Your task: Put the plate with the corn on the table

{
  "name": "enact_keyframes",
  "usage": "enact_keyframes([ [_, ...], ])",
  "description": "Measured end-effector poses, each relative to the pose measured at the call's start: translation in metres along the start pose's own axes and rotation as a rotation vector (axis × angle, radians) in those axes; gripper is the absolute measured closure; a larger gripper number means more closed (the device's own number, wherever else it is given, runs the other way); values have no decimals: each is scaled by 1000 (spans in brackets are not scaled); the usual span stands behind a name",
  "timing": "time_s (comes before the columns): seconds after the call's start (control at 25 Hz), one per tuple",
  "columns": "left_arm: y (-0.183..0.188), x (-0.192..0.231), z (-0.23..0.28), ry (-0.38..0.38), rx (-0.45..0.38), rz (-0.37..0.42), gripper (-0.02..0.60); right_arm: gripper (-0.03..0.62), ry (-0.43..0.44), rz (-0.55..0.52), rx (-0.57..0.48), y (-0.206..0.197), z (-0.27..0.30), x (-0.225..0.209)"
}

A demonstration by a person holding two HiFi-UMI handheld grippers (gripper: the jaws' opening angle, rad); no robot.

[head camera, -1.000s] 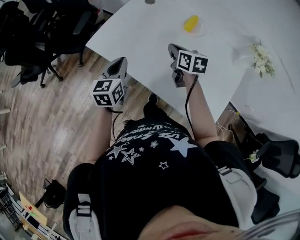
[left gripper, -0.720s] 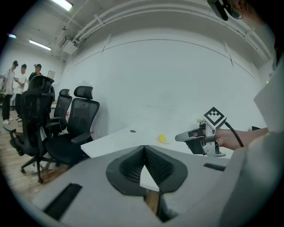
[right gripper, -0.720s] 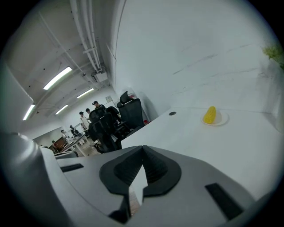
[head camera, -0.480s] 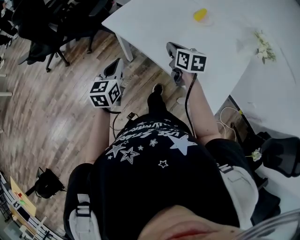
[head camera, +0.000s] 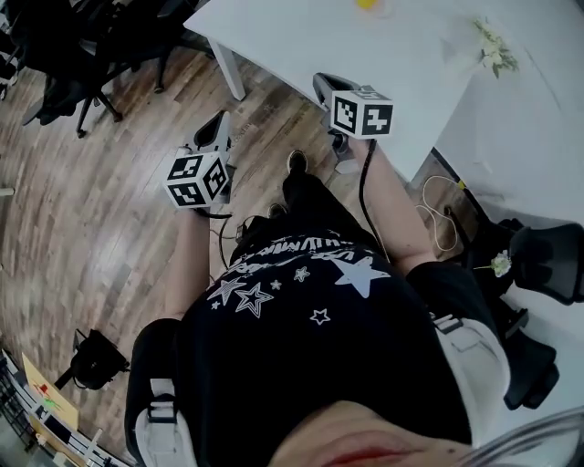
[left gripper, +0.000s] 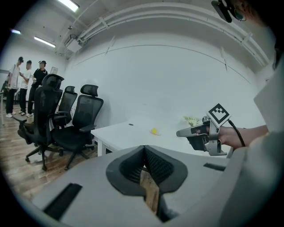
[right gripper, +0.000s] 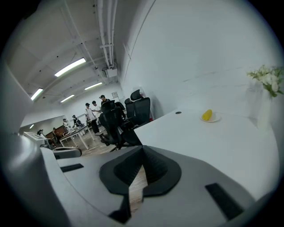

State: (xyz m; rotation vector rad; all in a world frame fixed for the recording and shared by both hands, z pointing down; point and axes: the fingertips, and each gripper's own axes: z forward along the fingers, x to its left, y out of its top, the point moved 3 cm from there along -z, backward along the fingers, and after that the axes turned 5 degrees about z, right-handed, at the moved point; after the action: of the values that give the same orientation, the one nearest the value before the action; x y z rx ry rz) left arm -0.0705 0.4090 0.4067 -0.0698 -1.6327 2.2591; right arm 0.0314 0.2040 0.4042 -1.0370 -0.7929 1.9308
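Observation:
A yellow corn cob [right gripper: 207, 115] lies on a small clear plate [right gripper: 213, 119] far back on the white table [right gripper: 213, 146]. In the head view the corn [head camera: 368, 4] just shows at the top edge; in the left gripper view it [left gripper: 154, 131] is a small yellow spot. My right gripper [head camera: 321, 87] hovers at the table's near edge, jaws shut and empty [right gripper: 142, 150]. My left gripper [head camera: 219, 126] hangs over the wooden floor, left of the table, also shut on nothing [left gripper: 144, 148]. Both are well short of the plate.
White flowers [head camera: 491, 46] stand at the table's right side. Black office chairs [head camera: 64, 73] crowd the floor to the left, and another chair [head camera: 547, 264] sits at the right. Cables [head camera: 443, 214] lie under the table. People [left gripper: 26, 75] stand far off.
The table and corn have slid up and away in the head view as the person backs off. Both grippers came back with the person; their jaws stay shut.

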Motion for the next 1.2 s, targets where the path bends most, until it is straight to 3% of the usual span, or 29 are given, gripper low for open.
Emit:
enact_keyframes([
  [0.28,-4,-24,-2,-19,-9,5,575,588,-28,-10,-11,-6,-25,-7],
  [0.64,-6,-57,0,24,-9,-5,575,588,-6,-25,40,-21,-57,-29],
  [0.92,-20,-117,-8,32,12,-3,575,588,4,-6,-43,-29,-111,-53],
  [1.2,-32,-169,-25,34,4,7,575,588,40,-26,-32,-52,-153,-55],
])
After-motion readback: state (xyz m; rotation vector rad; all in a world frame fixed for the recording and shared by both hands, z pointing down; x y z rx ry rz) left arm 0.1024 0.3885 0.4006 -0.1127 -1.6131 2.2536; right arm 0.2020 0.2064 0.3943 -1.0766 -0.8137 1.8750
